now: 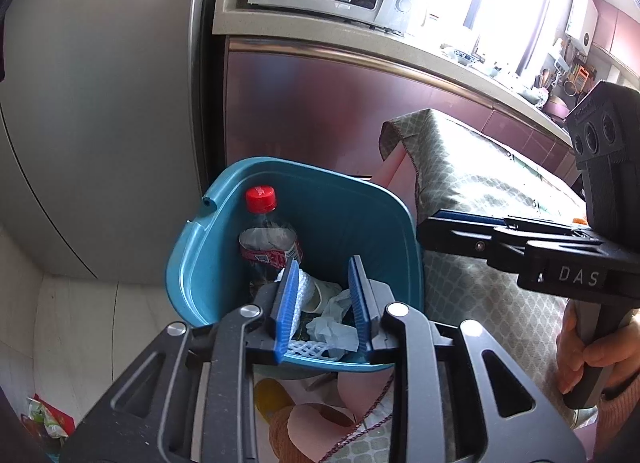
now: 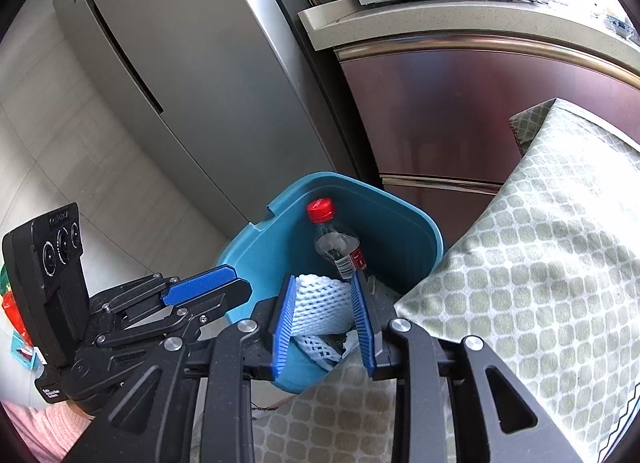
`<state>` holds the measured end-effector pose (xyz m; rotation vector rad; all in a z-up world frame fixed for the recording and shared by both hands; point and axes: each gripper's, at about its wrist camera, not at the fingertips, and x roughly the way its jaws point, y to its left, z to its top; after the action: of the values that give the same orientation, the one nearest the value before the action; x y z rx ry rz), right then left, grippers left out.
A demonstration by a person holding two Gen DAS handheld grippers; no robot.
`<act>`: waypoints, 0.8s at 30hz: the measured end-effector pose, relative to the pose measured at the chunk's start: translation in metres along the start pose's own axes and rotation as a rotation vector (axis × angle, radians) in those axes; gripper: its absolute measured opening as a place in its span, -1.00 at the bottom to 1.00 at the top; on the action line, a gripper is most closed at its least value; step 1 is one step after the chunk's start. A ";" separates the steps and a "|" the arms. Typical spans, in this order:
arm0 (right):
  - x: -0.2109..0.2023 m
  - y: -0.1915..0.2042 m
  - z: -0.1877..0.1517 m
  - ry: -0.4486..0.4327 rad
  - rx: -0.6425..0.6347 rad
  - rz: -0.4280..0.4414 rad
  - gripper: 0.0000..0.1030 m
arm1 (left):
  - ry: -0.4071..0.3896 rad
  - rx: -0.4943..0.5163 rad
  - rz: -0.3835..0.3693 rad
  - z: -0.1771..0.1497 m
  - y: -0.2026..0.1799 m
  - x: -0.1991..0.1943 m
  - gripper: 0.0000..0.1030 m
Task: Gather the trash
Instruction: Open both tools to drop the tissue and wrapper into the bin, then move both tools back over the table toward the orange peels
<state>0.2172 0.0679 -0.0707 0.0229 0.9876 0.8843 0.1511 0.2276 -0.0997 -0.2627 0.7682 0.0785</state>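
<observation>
the teal plastic bin (image 1: 208, 263) stood on the floor, hemmed between a grey fridge (image 1: 100, 103) and the patterned tablecloth's edge (image 2: 540, 243). inside lay a red-capped bottle (image 1: 266, 231), white foam netting (image 2: 320, 303) and crumpled tissue (image 1: 332, 327). both the left gripper (image 1: 324, 303) and the right gripper (image 2: 324, 319) hung over the rim, jaws apart, pressing nothing.

You see a teal bin (image 1: 200, 263) holding a clear bottle (image 1: 269, 241) with a red cap (image 1: 261, 199), white foam netting (image 2: 320, 303), a green lattice-patterned tablecloth (image 2: 540, 263), blue gripper pads (image 1: 286, 303) and maroon cabinets (image 1: 320, 111).
</observation>
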 end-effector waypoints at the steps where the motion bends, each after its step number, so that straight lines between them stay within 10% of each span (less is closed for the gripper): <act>1: -0.002 0.001 -0.001 -0.003 0.000 0.006 -0.44 | -0.006 0.004 -0.002 0.000 -0.002 -0.002 -0.45; 24: -0.140 -0.029 -0.075 -0.219 0.045 -0.105 0.14 | -0.111 0.197 -0.163 -0.013 -0.107 -0.058 0.29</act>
<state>0.1471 -0.0707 -0.0256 0.1032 0.7962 0.7456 0.1180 0.1221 -0.0465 -0.1320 0.6367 -0.1353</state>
